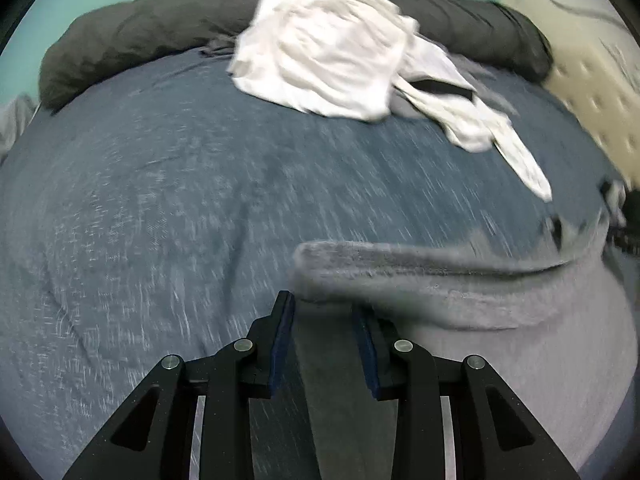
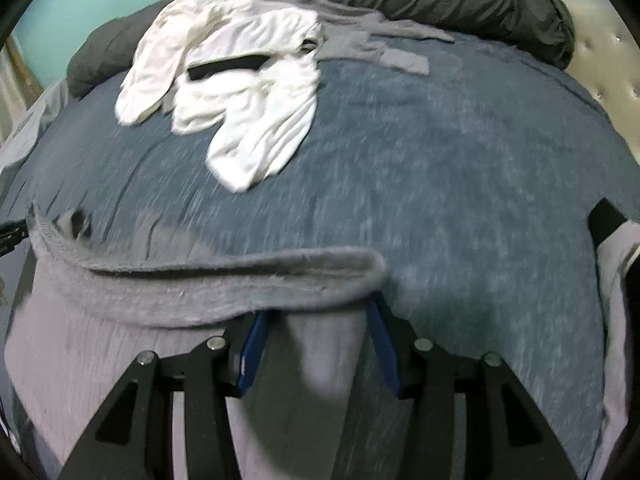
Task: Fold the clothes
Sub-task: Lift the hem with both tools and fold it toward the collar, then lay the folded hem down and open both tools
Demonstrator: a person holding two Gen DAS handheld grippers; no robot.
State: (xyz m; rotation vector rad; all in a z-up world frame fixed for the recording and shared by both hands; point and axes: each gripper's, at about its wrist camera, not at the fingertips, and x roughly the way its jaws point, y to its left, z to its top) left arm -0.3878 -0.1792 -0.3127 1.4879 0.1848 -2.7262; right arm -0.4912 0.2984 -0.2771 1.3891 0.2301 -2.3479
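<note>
We hold the gray garment [image 1: 460, 280] by its thick edge; our left gripper [image 1: 325, 312] and right gripper [image 2: 320, 312] each pinch 1 end over the blue bed cover [image 1: 160, 200].

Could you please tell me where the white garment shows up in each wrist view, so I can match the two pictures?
Left wrist: the white garment lies top centre, a strip trailing right.
Right wrist: top left, a strip trailing down.
Shared landmark: the dark rolled duvet behind it.
</note>
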